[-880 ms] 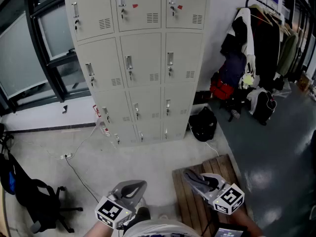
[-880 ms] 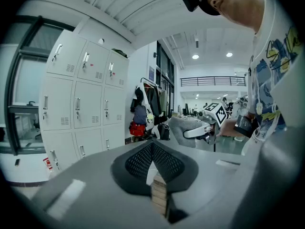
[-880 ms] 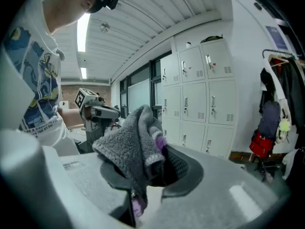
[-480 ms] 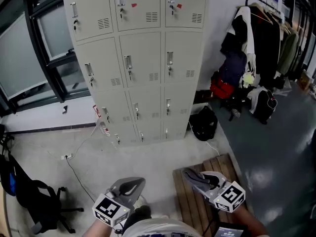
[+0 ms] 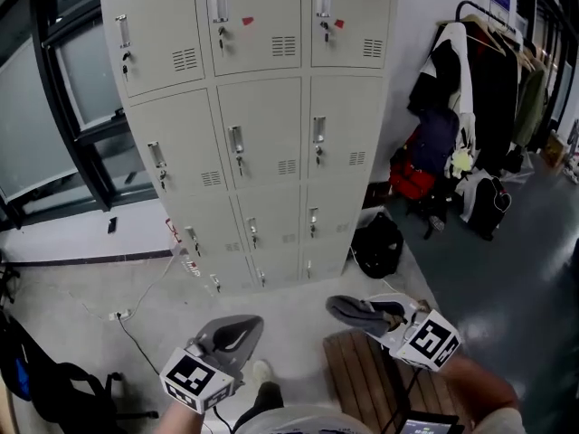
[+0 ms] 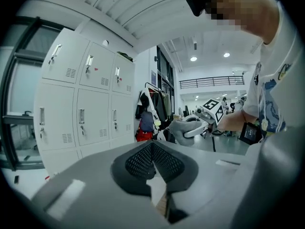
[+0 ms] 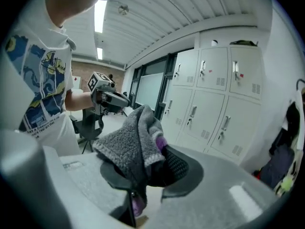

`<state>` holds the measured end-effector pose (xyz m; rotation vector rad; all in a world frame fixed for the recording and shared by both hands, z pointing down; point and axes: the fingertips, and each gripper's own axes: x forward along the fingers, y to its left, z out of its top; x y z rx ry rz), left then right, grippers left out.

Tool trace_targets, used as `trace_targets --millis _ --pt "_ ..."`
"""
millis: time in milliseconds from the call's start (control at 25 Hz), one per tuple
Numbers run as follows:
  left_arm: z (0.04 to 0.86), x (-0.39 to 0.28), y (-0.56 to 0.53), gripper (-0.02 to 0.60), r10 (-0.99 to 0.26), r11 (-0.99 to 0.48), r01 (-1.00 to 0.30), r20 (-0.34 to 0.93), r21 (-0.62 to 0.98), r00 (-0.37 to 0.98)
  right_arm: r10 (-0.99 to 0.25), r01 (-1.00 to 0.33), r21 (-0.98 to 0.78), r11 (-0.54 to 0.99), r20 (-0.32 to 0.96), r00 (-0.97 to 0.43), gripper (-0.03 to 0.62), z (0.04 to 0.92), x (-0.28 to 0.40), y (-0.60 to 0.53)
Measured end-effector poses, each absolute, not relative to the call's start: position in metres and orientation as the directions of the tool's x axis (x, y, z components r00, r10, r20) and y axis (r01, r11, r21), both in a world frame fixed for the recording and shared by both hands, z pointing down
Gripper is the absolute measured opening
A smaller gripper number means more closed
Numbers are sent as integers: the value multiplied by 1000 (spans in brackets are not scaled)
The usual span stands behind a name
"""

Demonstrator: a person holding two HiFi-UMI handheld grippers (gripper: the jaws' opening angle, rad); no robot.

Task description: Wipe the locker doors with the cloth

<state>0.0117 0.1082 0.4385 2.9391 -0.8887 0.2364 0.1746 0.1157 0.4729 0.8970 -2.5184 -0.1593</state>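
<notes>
R gripper (image 7: 143,178): jaws closed down on a grey cloth (image 7: 131,144). The cloth is bunched up and stands above the jaws, w/ a bit of purple showing at its edge & down in the gap. In the head view the cloth covers the gripper tips, held in the air over the end of a wooden pallet (image 5: 362,369) on the floor. It's well apart from the lockers (image 5: 262,107) and not touching any door.

L gripper (image 6: 152,156): jaws together, mesh pads meeting at the tips, nothing between them. It's held low at the person's left over bare floor (image 5: 136,278), pointed toward the lockers.

Lockers: pale grey unit, 3 columns, every door in view closed, so contents can't be seen. Each door has a handle w/ lock & a small vent. Small red tags on the top-mid & top-R doors.

A black bag (image 5: 375,242) sits on the floor just beside the unit's R bottom corner. A clothes rack (image 5: 479,70) w/ hanging coats stands further R, w/ more bags under it. Black chair (image 5: 54,391) at lower L; a cable (image 5: 136,301) runs across the floor from the locker base.
</notes>
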Motion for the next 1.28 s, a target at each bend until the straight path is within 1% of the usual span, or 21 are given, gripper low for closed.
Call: trace_targets --millis 240,360,560,760,1000,1280 --pt "365 0 -4 3 -488 -873 -480 118 -88 865 -675 -514 453 728 346 -651 112 370 136 -13" --pt "337 -7 -50 3 -442 -894 -431 90 -121 892 -723 -494 565 660 300 -622 112 314 123 -84" --pt "292 -5 -115 3 -374 -916 -350 96 -197 923 -799 -491 690 532 218 -560 112 215 107 -185" --pt "250 16 -160 3 -332 -920 -306 71 -247 941 -849 -366 856 365 145 -507 112 124 105 -269" --pt "218 49 -199 2 -309 -924 -283 65 -256 949 -870 -300 937 180 9 -493 112 3 114 -341" --pt "204 89 -235 3 -286 -931 -262 60 -255 956 -877 -242 970 9 -109 -469 110 -112 122 -396"
